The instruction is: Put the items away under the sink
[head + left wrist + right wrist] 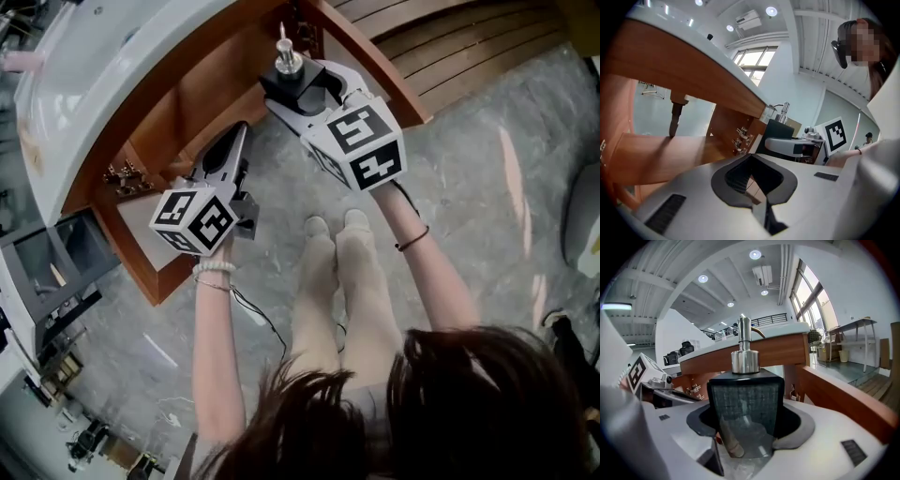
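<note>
The right tongs (302,92) (746,427) are clamped on a soap dispenser (287,62) (745,397), a dark, square, see-through bottle with a metal pump on top. The bottle stands upright between the jaws, its lower half sunk in their dark padded hollow and the pump rising clear above them. The left tongs (229,142) (758,197) are closed with nothing in them: their tips meet and only the empty padded hollow shows behind.

Both pairs of tongs point at the open cabinet (202,89) of reddish-brown wood. The dispenser is at the mouth of that cabinet, towards its right side, near the right door (373,58) (843,394). The left tongs are beside it on the left, well apart from the bottle. They are close to the left door (141,258) (651,154), which has metal hinges (122,174) (740,139) on its inner edge.

A white table (80,84) (754,336) lies over the cabinet. Below the tongs are the person's feet (333,230), on a grey marbled floor (487,197). At the far right the floor gives way to wooden boards (469,37).
</note>
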